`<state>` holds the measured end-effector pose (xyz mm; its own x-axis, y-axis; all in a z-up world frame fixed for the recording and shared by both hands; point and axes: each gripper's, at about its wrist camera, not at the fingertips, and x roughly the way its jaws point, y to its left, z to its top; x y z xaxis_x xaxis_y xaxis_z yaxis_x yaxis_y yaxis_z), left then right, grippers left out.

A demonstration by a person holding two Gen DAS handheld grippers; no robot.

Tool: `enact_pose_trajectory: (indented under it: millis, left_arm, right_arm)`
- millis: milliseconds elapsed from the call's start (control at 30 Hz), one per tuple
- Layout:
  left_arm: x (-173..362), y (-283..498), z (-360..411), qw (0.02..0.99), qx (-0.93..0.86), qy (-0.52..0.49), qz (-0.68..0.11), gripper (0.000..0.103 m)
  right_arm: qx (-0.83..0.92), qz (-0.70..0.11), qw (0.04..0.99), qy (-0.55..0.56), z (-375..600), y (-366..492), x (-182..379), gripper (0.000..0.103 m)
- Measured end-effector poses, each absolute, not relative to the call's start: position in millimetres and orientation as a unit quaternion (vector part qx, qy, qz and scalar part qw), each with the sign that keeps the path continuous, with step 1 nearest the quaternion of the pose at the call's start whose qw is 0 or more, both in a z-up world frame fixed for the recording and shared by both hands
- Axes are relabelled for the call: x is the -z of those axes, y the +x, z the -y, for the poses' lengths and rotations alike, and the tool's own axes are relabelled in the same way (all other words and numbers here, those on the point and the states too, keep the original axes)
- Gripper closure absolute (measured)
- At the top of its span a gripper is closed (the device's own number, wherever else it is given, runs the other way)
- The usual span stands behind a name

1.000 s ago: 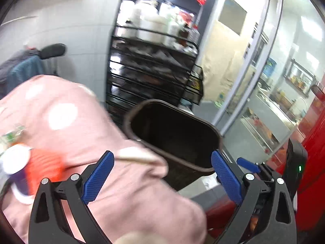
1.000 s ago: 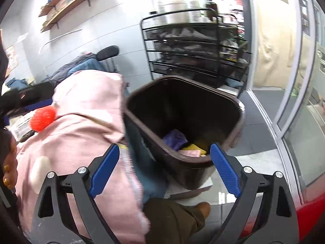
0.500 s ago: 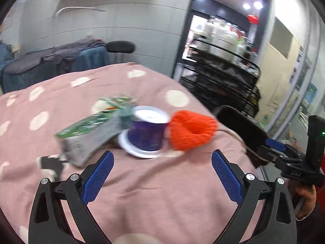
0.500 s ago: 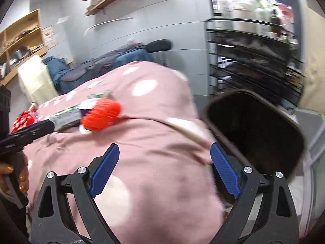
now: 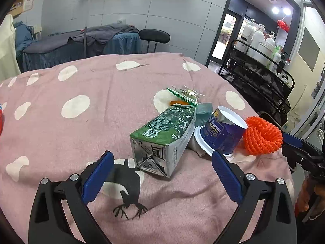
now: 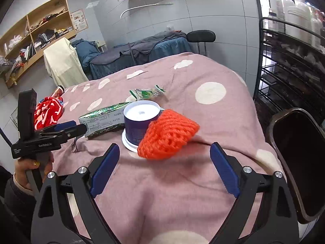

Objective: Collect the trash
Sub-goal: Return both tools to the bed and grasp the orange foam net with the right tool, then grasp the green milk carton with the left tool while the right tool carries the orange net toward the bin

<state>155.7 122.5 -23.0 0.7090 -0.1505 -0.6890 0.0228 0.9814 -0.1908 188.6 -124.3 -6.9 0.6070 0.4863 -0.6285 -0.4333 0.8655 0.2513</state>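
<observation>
on the pink polka-dot blanket (image 5: 61, 134) the trash lies in one cluster: a green carton (image 5: 162, 140) on its side, an upturned purple cup (image 5: 221, 132) touching it, an orange knitted net (image 5: 262, 135) against the cup, and a green wrapper (image 5: 182, 95) just behind.

only the left wrist view shows the carton's folded end facing the left gripper (image 5: 160, 174), whose jaws stand spread with nothing between them, just short of the carton. only the right wrist view shows the dark bin (image 6: 300, 162) at the blanket's right edge, a red patterned cloth (image 6: 48, 113) far left, and the hand (image 6: 34, 162) carrying the left gripper.

the right gripper (image 6: 162, 170) hangs above bare blanket near the net; its jaws are wide but closing, nothing between them. from this side the net hides part of the cup, and the cup hides one end of the carton.

beyond stand a black wire rack (image 5: 262, 75) with white bottles, a black stool (image 5: 154, 35) and a covered bed (image 5: 81, 42).
</observation>
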Motion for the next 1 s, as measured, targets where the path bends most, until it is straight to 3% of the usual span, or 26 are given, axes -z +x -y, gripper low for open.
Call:
enact_pose_trajectory:
  millis: [167,233,300,333,600,1000]
  left_arm:
    - [36.8,185.0,-128.1,0.906,0.059,-0.097,-0.409,0.008]
    - [39.5,189.7,-126.2,0.903,0.067,-0.098,-0.414,0.010]
    - [39.0,190.3,-123.0,0.904,0.069,-0.095,-0.410,0.033]
    - [39.6,190.1,-121.6,0.903,0.071,-0.097,-0.414,0.038]
    - [33.9,172.1,-117.9,0.911,0.077,-0.117,-0.389,0.053]
    - [11.3,138.9,-111.0,0.933,0.054,-0.117,-0.335,0.055]
  right_arm:
    - [-0.253,-0.398,0.880,0.061,115.0,212.4,19.8,0.038]
    - [-0.253,-0.408,0.874,0.072,114.6,219.3,24.2,0.057]
    - [-0.253,-0.412,0.872,0.074,112.7,221.2,27.4,0.070]
    - [-0.254,-0.413,0.871,0.075,112.5,221.5,28.6,0.074]
    - [-0.254,-0.399,0.877,0.078,118.5,211.7,26.0,0.079]
    - [-0.252,-0.345,0.902,0.061,138.7,174.1,6.0,0.079]
